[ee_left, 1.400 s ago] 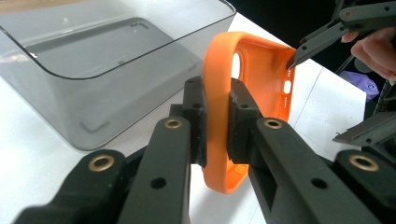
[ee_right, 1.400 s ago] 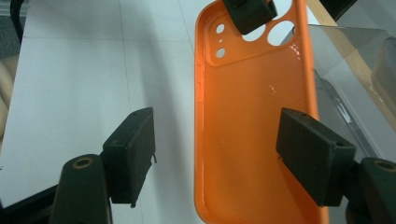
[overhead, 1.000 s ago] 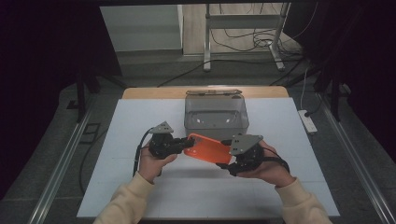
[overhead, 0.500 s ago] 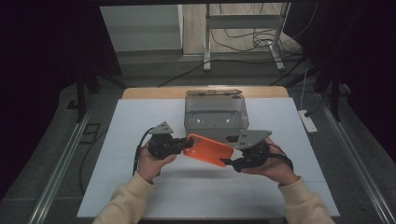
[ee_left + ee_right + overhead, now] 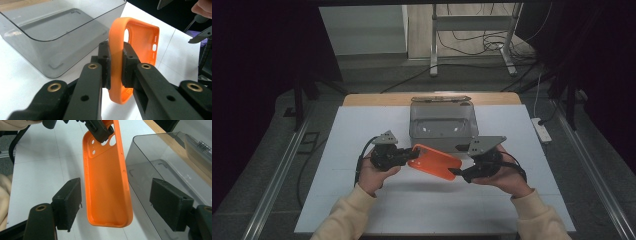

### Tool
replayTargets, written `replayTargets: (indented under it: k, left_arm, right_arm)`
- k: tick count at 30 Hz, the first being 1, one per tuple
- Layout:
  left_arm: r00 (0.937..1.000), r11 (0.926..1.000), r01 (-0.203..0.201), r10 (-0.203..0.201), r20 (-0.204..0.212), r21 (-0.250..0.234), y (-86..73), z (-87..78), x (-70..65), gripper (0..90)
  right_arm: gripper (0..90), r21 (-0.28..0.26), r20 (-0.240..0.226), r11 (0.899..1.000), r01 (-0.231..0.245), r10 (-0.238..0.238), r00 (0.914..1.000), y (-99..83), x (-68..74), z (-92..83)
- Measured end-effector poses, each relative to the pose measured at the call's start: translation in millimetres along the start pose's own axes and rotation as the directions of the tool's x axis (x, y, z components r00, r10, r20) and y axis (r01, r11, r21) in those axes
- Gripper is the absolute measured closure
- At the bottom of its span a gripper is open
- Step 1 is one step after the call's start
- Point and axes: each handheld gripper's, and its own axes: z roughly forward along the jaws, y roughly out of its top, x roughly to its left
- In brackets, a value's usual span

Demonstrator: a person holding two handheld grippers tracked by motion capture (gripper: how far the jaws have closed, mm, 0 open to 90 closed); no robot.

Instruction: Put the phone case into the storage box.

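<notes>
An orange phone case (image 5: 435, 161) hangs above the white table in front of the clear box. My left gripper (image 5: 408, 157) is shut on the case's camera end; in the left gripper view the black pads (image 5: 105, 62) pinch the orange case (image 5: 120, 62) by its edge. My right gripper (image 5: 458, 174) is open at the case's other end. In the right gripper view its two pads (image 5: 68, 203) stand wide apart on either side of the case (image 5: 107, 180), which shows its hollow inside and camera cut-outs.
A clear grey plastic box (image 5: 443, 125) stands just behind the case, at the table's (image 5: 342, 140) far middle. A power strip (image 5: 540, 130) lies off the table's right edge. A cable (image 5: 362, 155) trails from the left gripper.
The right gripper has let go of the case's end and opened, drawing back a little to the right. The left gripper keeps its hold.
</notes>
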Motion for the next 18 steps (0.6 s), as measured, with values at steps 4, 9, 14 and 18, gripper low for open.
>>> replayTargets:
  k: [4, 9, 14, 18]
  left_arm:
    - [1.0000, 1.0000, -0.003, 0.003, 0.002, 0.001, 0.2, 0.5, -0.8, 81.2]
    - [1.0000, 1.0000, -0.007, 0.006, 0.004, 0.007, -0.1, 2.2, -1.5, 81.2]
    - [0.9998, 0.9997, -0.019, 0.019, 0.000, 0.015, -0.2, 3.2, -3.6, 81.3]
    - [0.9997, 0.9995, -0.024, 0.024, 0.004, 0.019, -0.1, 3.9, -4.4, 81.2]
  right_arm:
    - [25.3, 0.006, 0.006, 1.000, -0.010, 0.010, 0.9999, -0.4, -0.4, 0.8]
    - [24.8, -0.004, -0.015, 0.999, -0.045, 0.045, 0.9989, -1.1, -1.6, 2.5]
    - [24.6, 0.007, -0.017, 0.998, -0.056, 0.056, 0.9983, -2.3, -2.4, 5.5]
    - [25.2, 0.009, -0.020, 0.998, -0.058, 0.058, 0.9981, -2.2, -2.1, 6.1]
